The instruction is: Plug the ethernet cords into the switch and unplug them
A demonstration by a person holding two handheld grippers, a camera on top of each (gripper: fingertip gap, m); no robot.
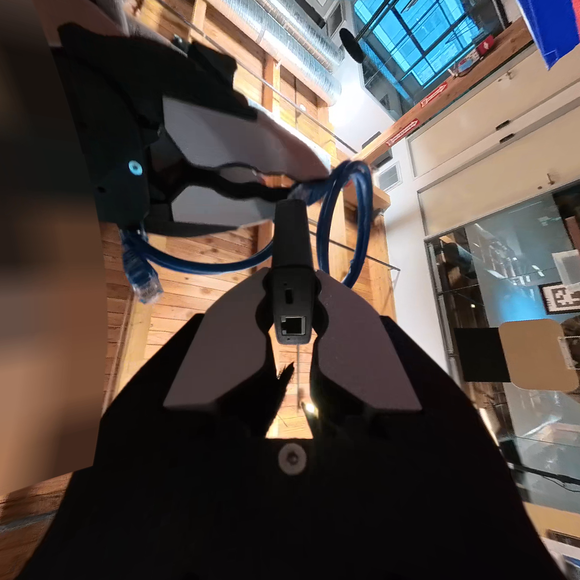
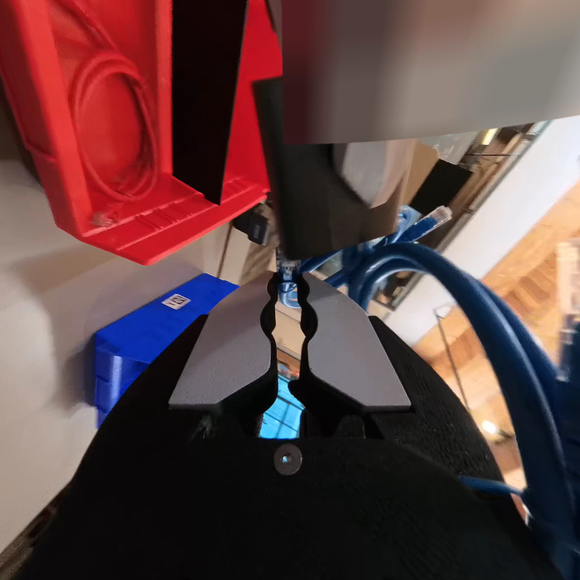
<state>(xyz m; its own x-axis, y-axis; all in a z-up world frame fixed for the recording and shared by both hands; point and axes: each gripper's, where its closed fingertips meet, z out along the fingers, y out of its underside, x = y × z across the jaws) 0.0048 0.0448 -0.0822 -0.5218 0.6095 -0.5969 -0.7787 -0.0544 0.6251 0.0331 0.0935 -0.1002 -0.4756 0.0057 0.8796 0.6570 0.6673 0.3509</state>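
Two handheld grippers meet in mid-air. The left gripper [image 1: 292, 301] is clamped on a slim black adapter [image 1: 292, 282] whose network port faces the camera. The right gripper [image 2: 286, 284] pinches the clear plug [image 2: 287, 270] of a blue network cable [image 2: 489, 314] at its fingertips, right against the adapter's far end. The cable loops beside both tools, its other plug [image 1: 142, 282] hanging free. A red bin [image 2: 125, 175] and a blue bin [image 2: 150, 332] sit on the white surface [image 2: 37, 329] behind.

Left gripper [image 1: 293, 279] and right gripper [image 2: 287, 281], both clamped, tips meeting at right angles.
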